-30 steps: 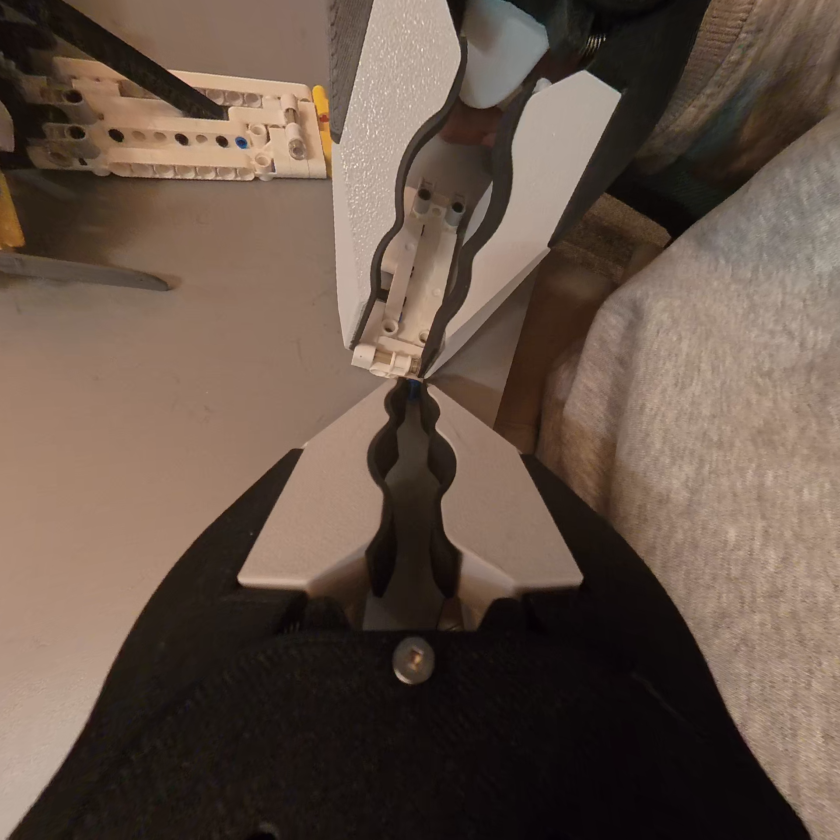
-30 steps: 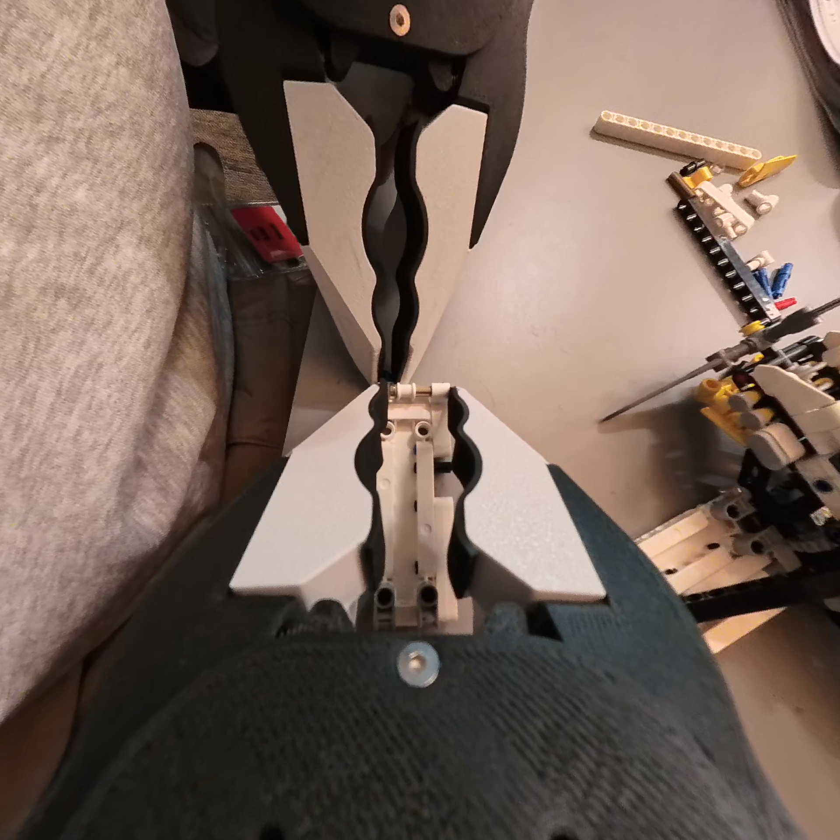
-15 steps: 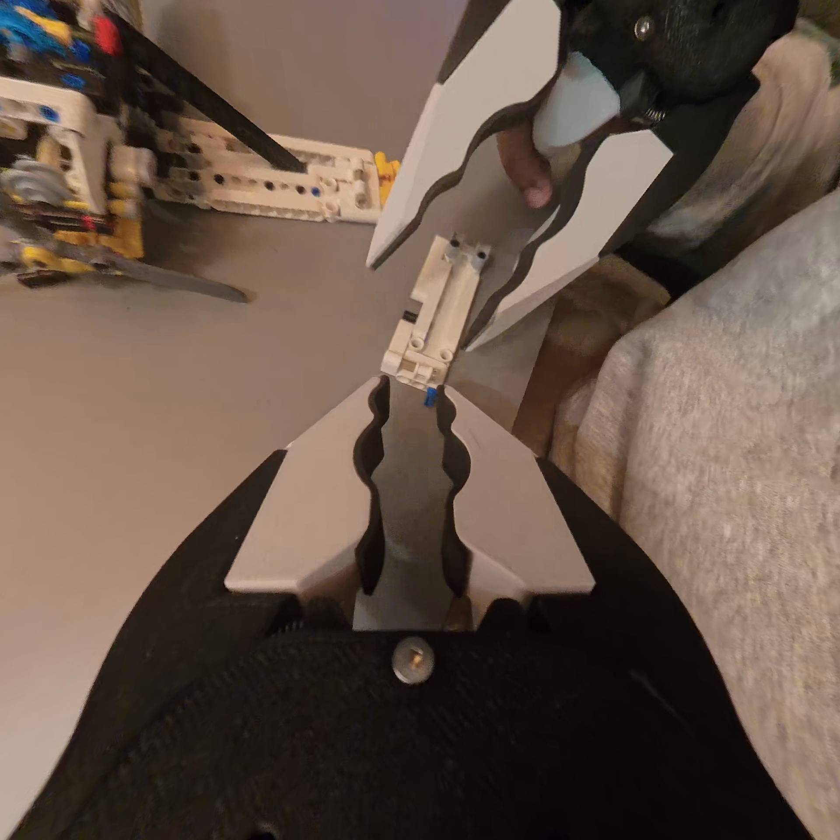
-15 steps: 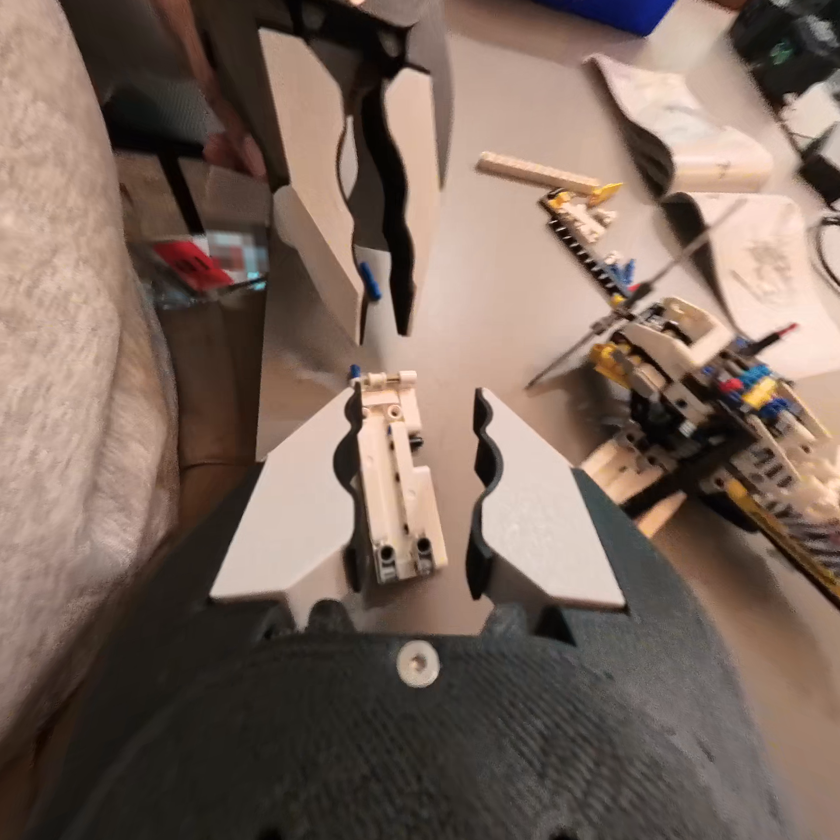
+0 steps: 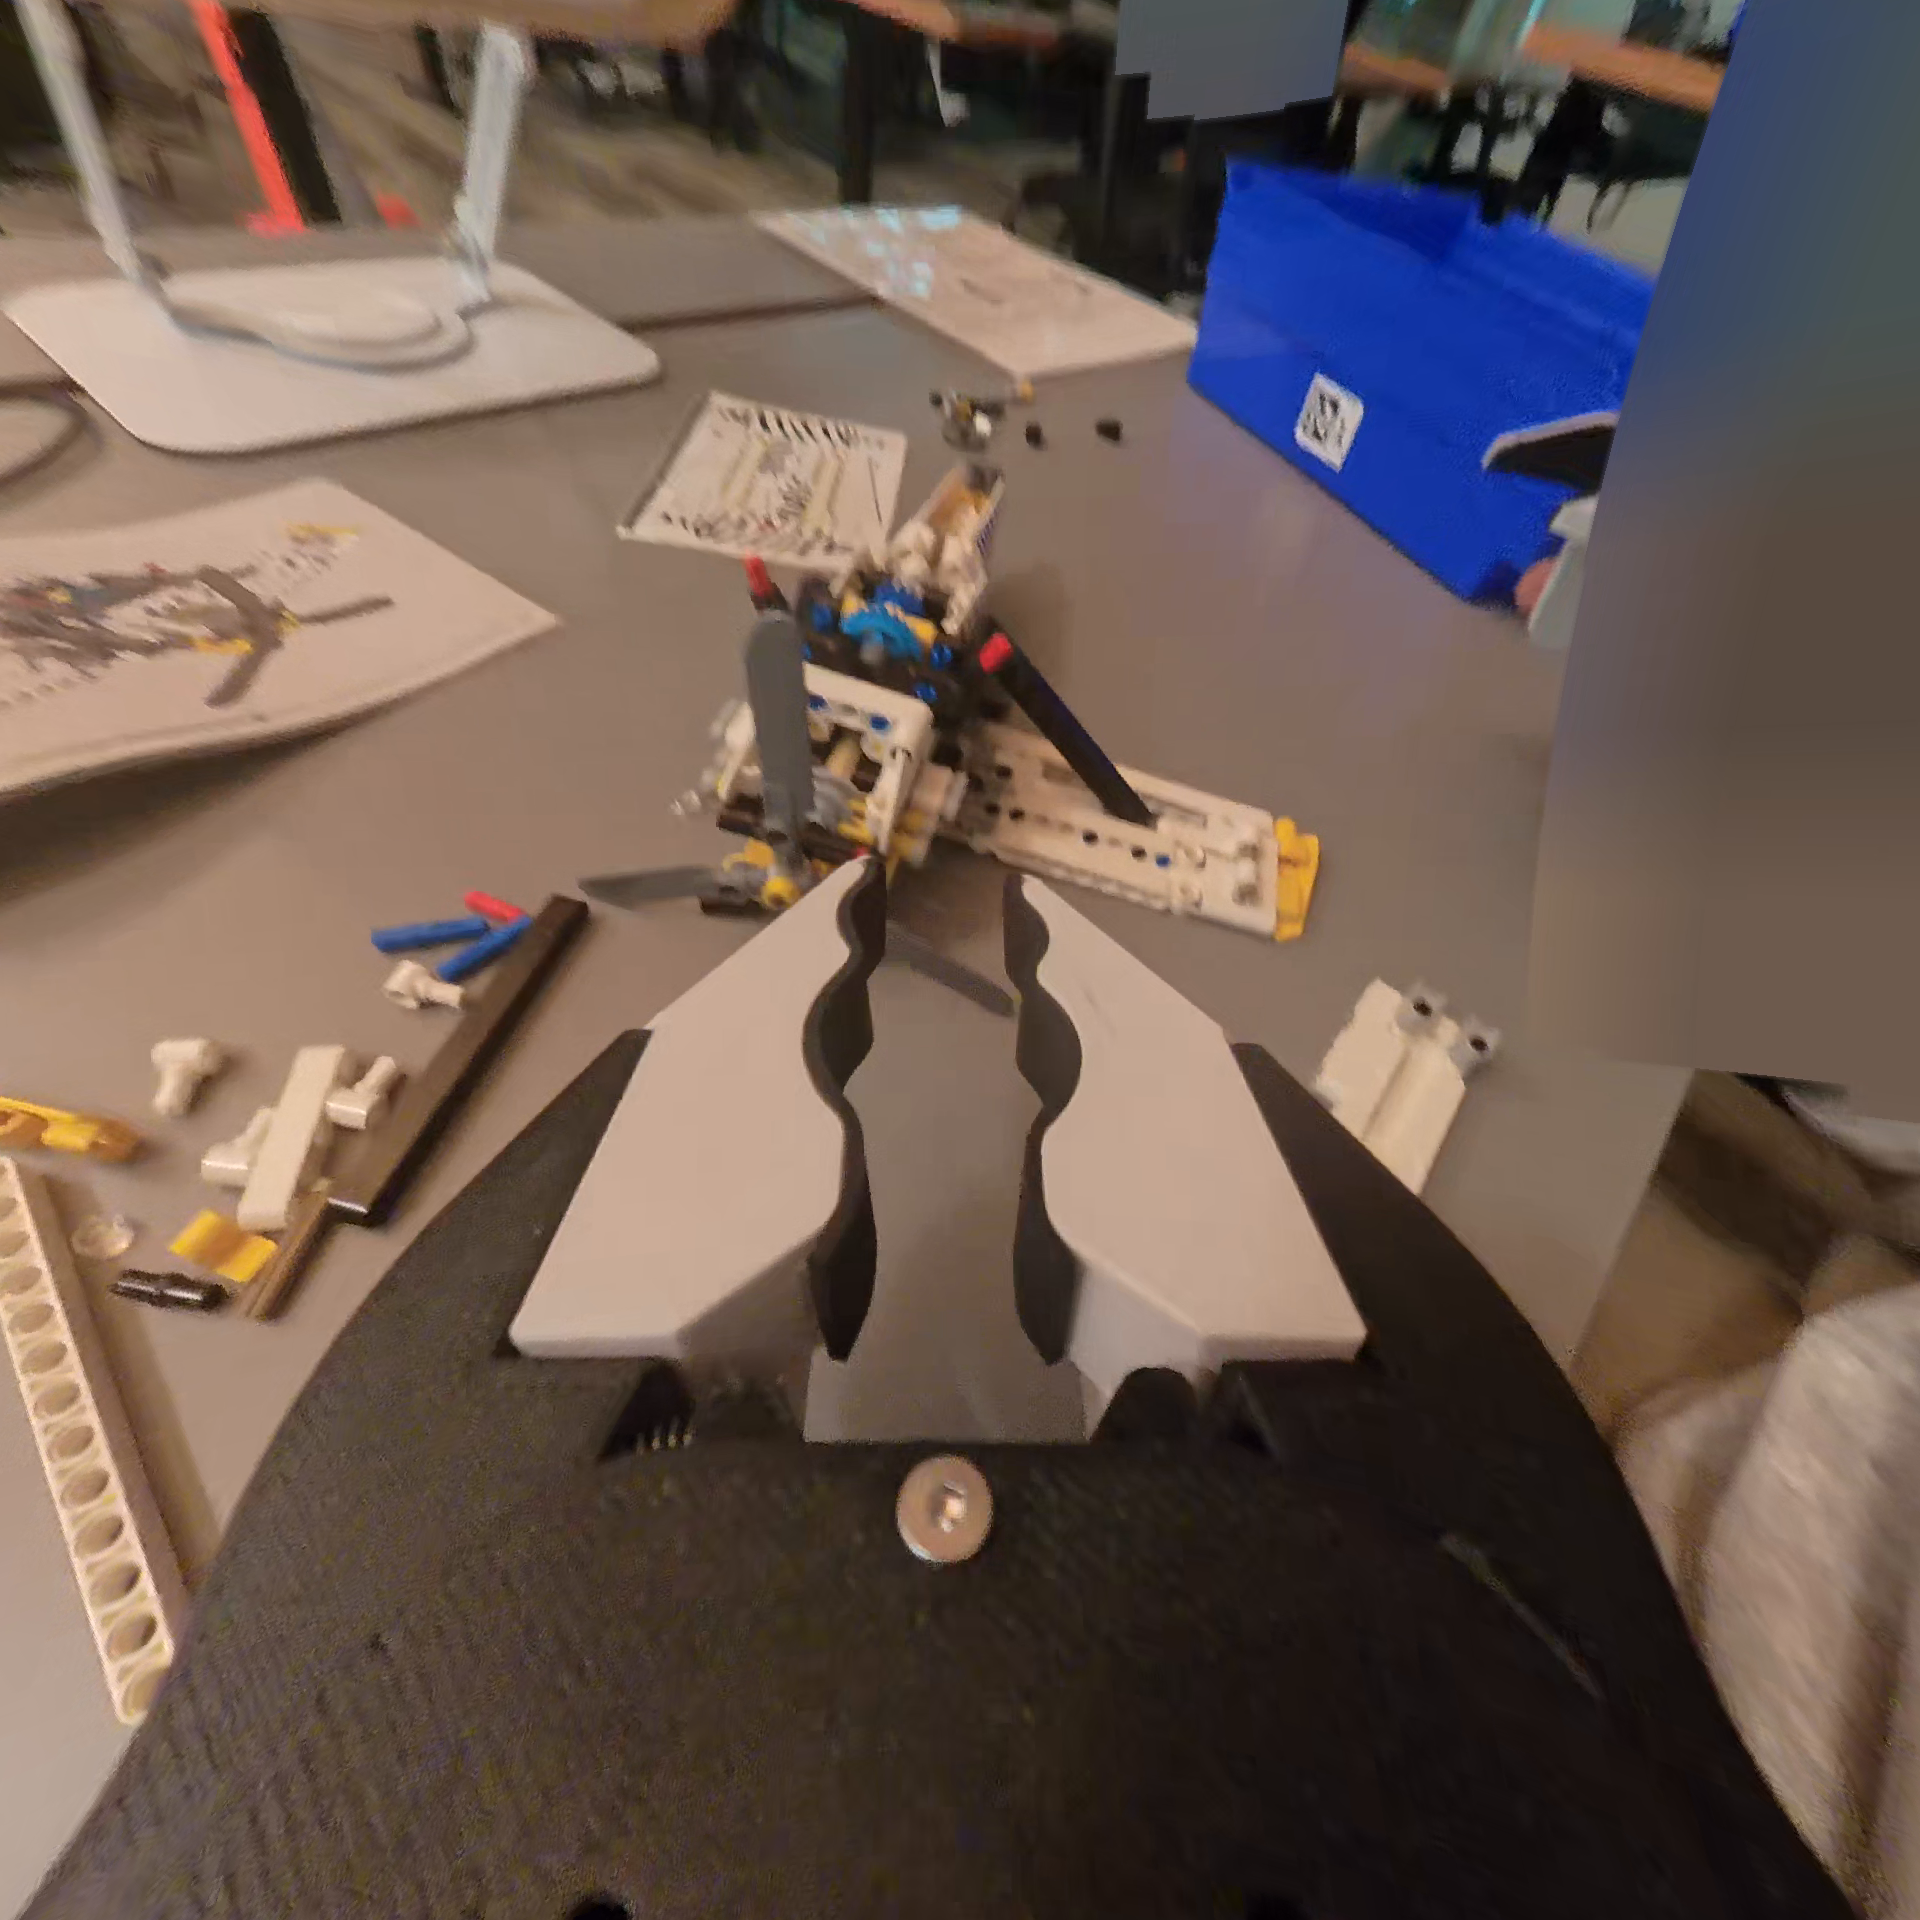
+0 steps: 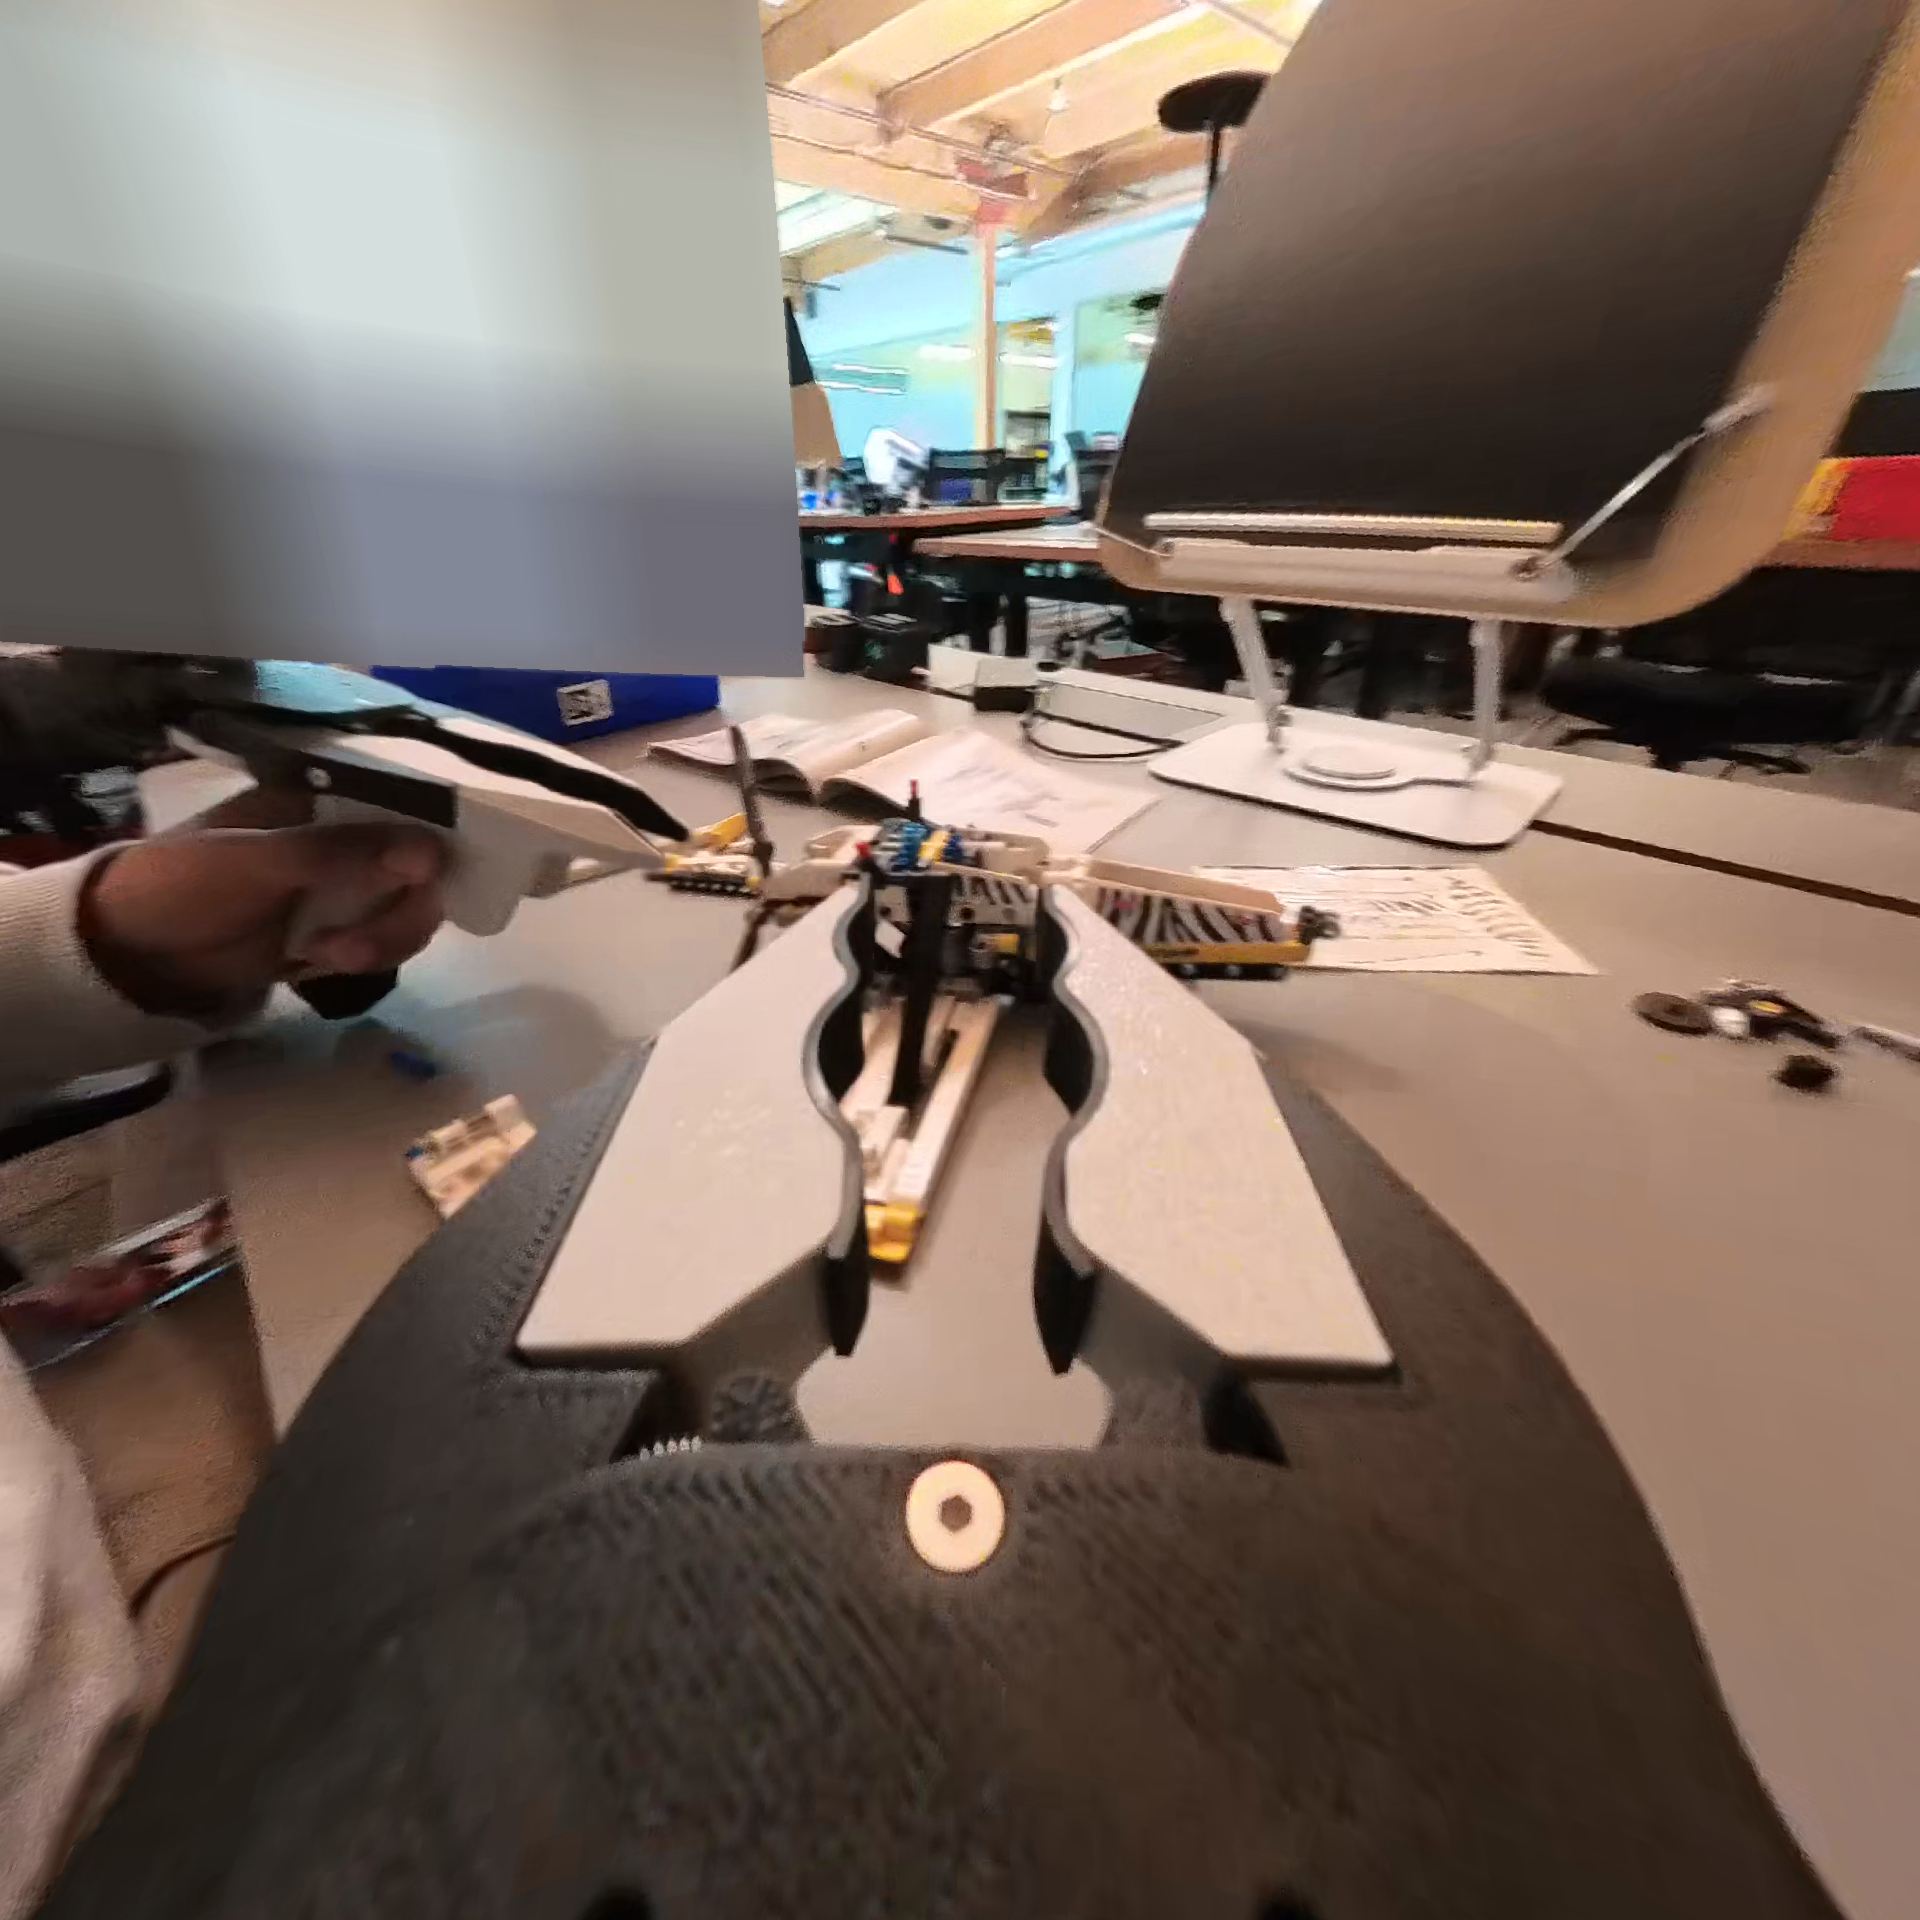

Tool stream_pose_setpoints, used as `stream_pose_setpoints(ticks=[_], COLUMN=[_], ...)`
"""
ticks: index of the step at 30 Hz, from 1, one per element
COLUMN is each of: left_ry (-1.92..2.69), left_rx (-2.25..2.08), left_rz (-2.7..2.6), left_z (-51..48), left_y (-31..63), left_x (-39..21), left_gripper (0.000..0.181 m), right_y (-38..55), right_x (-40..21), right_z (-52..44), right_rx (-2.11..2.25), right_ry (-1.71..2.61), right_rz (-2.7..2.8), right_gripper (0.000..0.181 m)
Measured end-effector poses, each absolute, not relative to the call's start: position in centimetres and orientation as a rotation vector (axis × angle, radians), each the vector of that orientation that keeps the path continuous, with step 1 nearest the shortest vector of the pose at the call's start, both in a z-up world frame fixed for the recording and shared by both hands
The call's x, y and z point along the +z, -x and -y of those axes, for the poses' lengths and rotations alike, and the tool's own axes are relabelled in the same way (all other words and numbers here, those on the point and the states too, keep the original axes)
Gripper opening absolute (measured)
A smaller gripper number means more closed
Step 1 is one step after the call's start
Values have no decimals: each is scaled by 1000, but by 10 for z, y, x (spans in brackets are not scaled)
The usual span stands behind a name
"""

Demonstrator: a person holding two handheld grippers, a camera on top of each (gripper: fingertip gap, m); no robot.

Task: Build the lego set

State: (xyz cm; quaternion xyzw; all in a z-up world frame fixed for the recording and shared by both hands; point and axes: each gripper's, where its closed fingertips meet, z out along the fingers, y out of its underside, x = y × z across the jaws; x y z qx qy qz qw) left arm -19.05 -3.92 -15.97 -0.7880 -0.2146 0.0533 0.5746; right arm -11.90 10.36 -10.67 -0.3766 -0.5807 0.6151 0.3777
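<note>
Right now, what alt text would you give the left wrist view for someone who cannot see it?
An open, empty gripper points at a half-built toy model on a grey table. Loose pieces lie left, including blue pins; a small white part lies right, with instruction sheets and a blue bin beyond.

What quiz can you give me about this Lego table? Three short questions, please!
1. True or false: the left gripper is holding the white piece.
2. What colour is the bin behind the model? A red, B blue, C green.
3. Fill in: the right gripper has its jaws ____.

Key: 1 false, the white piece lies loose beside the left gripper; 2 B; 3 open.
</note>
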Motion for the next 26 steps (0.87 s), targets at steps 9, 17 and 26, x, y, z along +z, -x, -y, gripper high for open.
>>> stream_pose_setpoints(ticks=[9,17,26], left_ry=[1602,1543,1538], left_rx=[34,-90,-120], left_rz=[595,633,654], left_z=[57,58,59], left_y=[206,208,210], left_x=[-138,-138,-140], left_gripper=[26,29,29], right_y=[131,137,145], right_x=[-122,-120,-126], right_z=[-105,-115,-115], right_rx=[1366,1428,1408], right_ry=[964,1024,1058], right_rz=[1545,1512,1550], right_gripper=[16,19,22])
